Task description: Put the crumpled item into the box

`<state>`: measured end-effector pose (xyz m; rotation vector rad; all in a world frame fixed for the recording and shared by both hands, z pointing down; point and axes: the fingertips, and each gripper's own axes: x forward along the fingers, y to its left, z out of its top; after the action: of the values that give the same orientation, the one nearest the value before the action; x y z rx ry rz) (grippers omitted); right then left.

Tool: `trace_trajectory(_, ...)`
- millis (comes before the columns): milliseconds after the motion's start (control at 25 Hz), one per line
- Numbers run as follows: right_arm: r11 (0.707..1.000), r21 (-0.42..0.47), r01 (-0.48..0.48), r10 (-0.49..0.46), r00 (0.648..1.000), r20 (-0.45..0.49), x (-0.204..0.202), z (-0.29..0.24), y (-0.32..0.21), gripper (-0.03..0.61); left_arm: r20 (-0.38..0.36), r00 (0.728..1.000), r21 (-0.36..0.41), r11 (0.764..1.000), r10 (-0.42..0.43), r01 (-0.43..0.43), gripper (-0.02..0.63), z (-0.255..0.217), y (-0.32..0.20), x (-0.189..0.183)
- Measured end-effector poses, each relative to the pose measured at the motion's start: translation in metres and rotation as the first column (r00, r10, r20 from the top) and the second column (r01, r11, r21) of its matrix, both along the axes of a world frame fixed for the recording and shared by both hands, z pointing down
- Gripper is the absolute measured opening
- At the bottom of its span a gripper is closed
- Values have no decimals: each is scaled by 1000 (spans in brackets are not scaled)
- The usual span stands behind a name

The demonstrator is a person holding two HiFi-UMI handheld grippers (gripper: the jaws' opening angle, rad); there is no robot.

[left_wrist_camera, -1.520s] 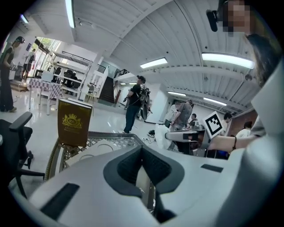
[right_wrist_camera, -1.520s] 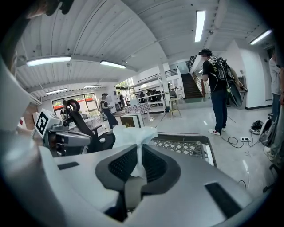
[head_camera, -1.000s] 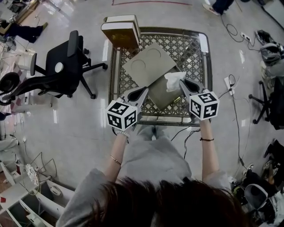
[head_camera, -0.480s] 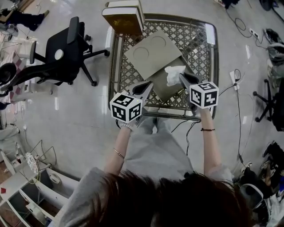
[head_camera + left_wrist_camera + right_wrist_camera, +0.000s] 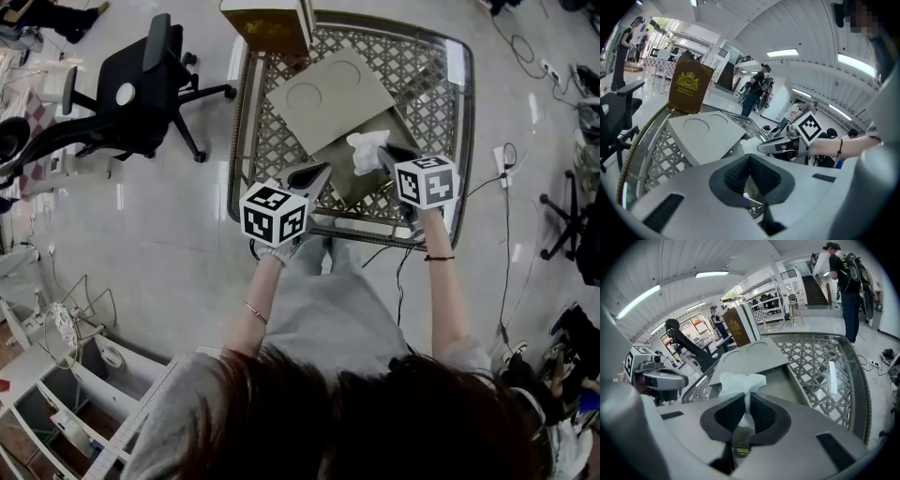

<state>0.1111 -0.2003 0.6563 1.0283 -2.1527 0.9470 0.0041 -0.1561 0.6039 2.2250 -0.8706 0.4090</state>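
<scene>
A white crumpled tissue [image 5: 367,150] hangs pinched in my right gripper [image 5: 382,156], which is shut on it. In the right gripper view the tissue [image 5: 742,382] sticks up from between the pads, just over the open grey box [image 5: 790,378]. The box [image 5: 352,184] sits at the near middle of the lattice table, and its grey lid [image 5: 323,94] with two round dents lies tilted behind it. My left gripper [image 5: 323,171] is shut and empty at the box's near left edge. From the left gripper view the right gripper [image 5: 780,146] hovers a little ahead with the tissue [image 5: 749,144].
The table has a metal rim [image 5: 234,141] and a glass lattice top. A brown and gold carton [image 5: 270,21] stands at its far left corner. A black office chair [image 5: 141,98] is left of the table. Cables run across the floor on the right. People stand far off.
Both grippers have moved away from me across the table. The right one has carried the tissue from the box's near right edge to above the box.
</scene>
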Motion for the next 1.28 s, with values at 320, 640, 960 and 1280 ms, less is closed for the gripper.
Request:
trace_trajectory(320,996,-78,34,-39,997,-65,-3,22,0,52,3,1000,-42,999,-1,1,17,15,2,5)
trace_trajectory(640,993,-104,51,-67,985,-162,0,36,-1,52,3,1000,-70,998,-1,2,17,24,4,8)
trace_trajectory(960,992,-113,57,-78,979,-188,-1,42,0,54,2,1000,-82,997,-14,14,17,28,7,5)
trace_trajectory(1280,994,-107,8,-28,981,-190,-2,41,-4,102,-1,1000,-87,996,-21,21,17,27,8,2)
